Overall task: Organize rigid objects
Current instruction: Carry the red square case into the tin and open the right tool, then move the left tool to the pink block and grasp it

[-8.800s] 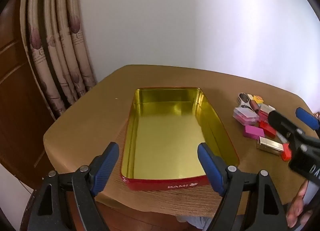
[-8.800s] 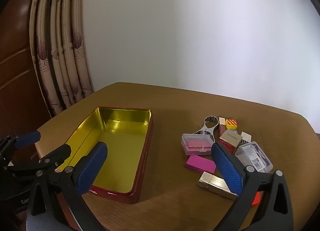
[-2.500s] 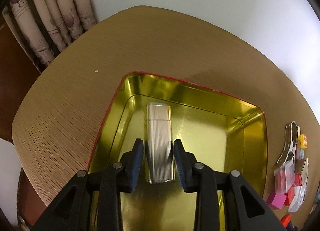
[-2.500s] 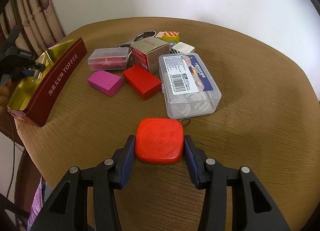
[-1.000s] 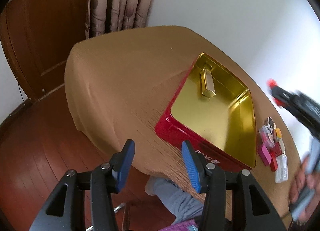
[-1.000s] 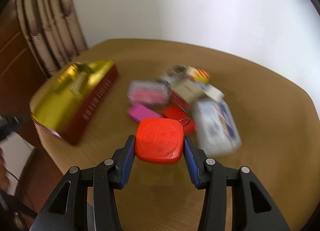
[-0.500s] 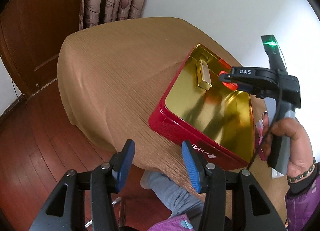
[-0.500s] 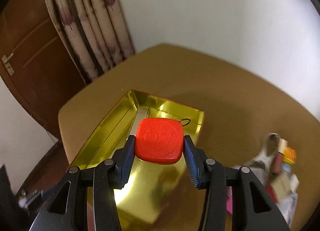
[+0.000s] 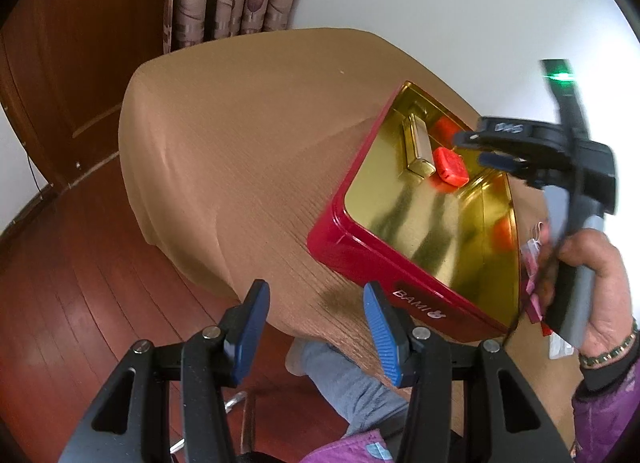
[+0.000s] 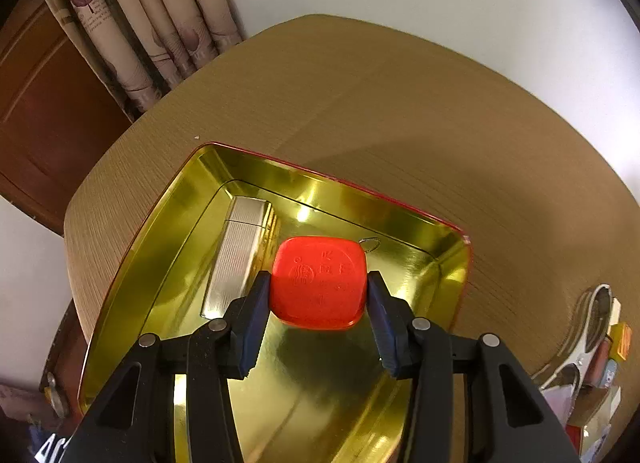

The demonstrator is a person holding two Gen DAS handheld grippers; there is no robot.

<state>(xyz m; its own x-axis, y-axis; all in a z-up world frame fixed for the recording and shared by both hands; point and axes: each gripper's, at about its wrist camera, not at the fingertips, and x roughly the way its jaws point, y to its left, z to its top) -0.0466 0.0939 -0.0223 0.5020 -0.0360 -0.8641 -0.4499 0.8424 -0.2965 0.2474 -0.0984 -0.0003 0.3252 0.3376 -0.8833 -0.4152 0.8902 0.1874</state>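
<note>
Red square tag (image 10: 318, 283) is sitting clamped between the right gripper (image 10: 316, 315) pads, over the gold tin (image 10: 160, 223), beside a silver lighter (image 10: 236, 255); left gripper (image 9: 316, 327) is gaping empty.

The tin (image 10: 328, 183) is glossy gold inside and deep red outside, with white lettering on its near wall. In it lie a ribbed silver lighter (image 10: 236, 255) and a bright orange-red square tag (image 10: 318, 281). Each hand-held gripper (image 9: 316, 327) is black with ridged blue pads (image 9: 250, 327). The desk (image 10: 400, 103) is tan with fine stripes. The far-left curtain (image 10: 132, 11) is cream with mauve motifs.
</note>
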